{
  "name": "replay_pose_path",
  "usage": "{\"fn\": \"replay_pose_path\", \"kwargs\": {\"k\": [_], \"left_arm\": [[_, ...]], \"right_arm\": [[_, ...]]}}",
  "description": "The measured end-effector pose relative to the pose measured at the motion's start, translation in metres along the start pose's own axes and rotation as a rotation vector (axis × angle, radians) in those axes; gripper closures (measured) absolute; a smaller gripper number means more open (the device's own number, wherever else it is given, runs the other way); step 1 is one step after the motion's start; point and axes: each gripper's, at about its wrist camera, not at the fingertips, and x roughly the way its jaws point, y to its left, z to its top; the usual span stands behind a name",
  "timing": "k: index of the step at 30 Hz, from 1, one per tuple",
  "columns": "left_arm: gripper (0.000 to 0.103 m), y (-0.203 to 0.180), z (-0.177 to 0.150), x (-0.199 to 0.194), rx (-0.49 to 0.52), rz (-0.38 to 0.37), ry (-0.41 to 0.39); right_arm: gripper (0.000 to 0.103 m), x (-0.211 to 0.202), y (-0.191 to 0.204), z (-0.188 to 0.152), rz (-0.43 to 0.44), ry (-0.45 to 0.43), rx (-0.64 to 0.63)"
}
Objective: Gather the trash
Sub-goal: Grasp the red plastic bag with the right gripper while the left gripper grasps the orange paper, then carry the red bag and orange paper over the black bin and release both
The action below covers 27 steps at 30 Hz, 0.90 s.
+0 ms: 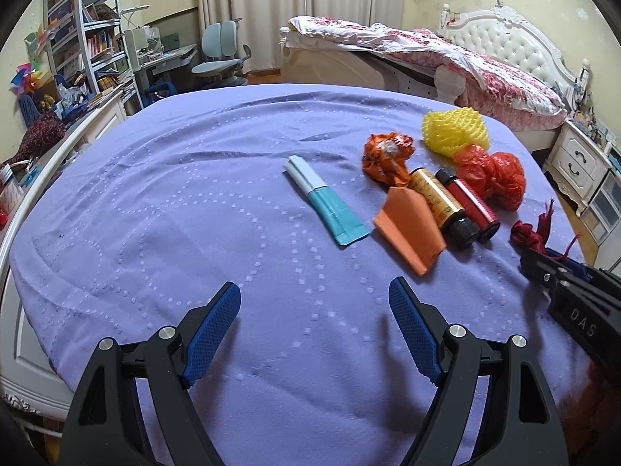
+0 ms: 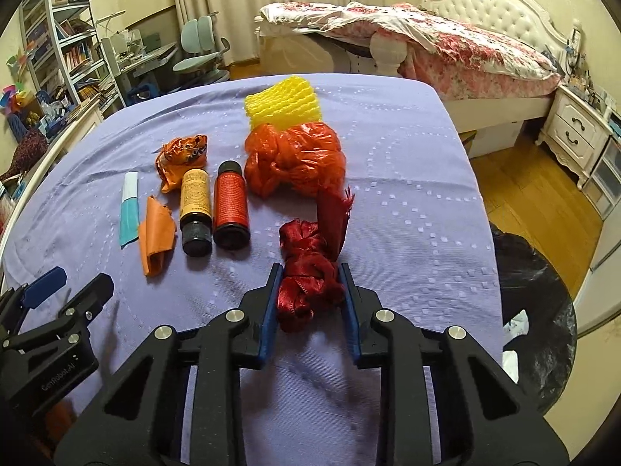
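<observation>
Right wrist only: apparently black bag.

Soft, even daylight filters through the closed cream curtains at the back of the room, leaving both views moderately bright with a warm yellowish cast. Shadows are faint: a blurred dark patch lies on the lavender quilted cloth of the worktop in the left wrist view, and thin shadows sit under the objects. Small glints show on the black plastic bag in the right wrist view. Fisheye distortion bows the white bookshelf and the cloth's edges, and black vignetting fills the corners. Focus is sharp mid-frame, softer toward the rims.
</observation>
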Motion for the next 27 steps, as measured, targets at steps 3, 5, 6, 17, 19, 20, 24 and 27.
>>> {"fn": "replay_pose_path", "kwargs": {"k": [3, 5, 6, 17, 19, 20, 24, 27], "left_arm": [[0.024, -0.011, 0.005, 0.001, 0.004, -0.017, -0.002], [0.024, -0.018, 0.008, 0.004, 0.013, -0.022, -0.002], [0.024, -0.021, 0.009, 0.004, 0.015, -0.026, -0.003], [0.042, -0.043, 0.023, 0.022, 0.041, -0.038, 0.013], [0.054, -0.043, 0.021, 0.027, 0.042, -0.059, 0.045], [0.059, -0.043, 0.021, 0.026, 0.042, -0.060, 0.040], [0.073, -0.042, 0.018, 0.023, 0.047, -0.083, 0.030], [0.074, -0.040, 0.015, 0.019, 0.044, -0.112, 0.024]], "right_arm": [[0.076, 0.000, -0.008, 0.000, 0.004, -0.002, 0.018], [0.076, 0.000, -0.013, 0.000, 0.009, -0.002, 0.029], [0.076, 0.000, -0.014, 0.000, 0.011, -0.002, 0.030], [0.075, 0.001, -0.020, -0.001, 0.034, -0.004, 0.037], [0.075, 0.001, -0.021, -0.002, 0.037, -0.005, 0.037], [0.075, 0.001, -0.020, -0.002, 0.038, -0.006, 0.037], [0.075, 0.000, -0.020, -0.002, 0.040, -0.007, 0.038], [0.075, 0.000, -0.020, -0.002, 0.038, -0.007, 0.036]]}}
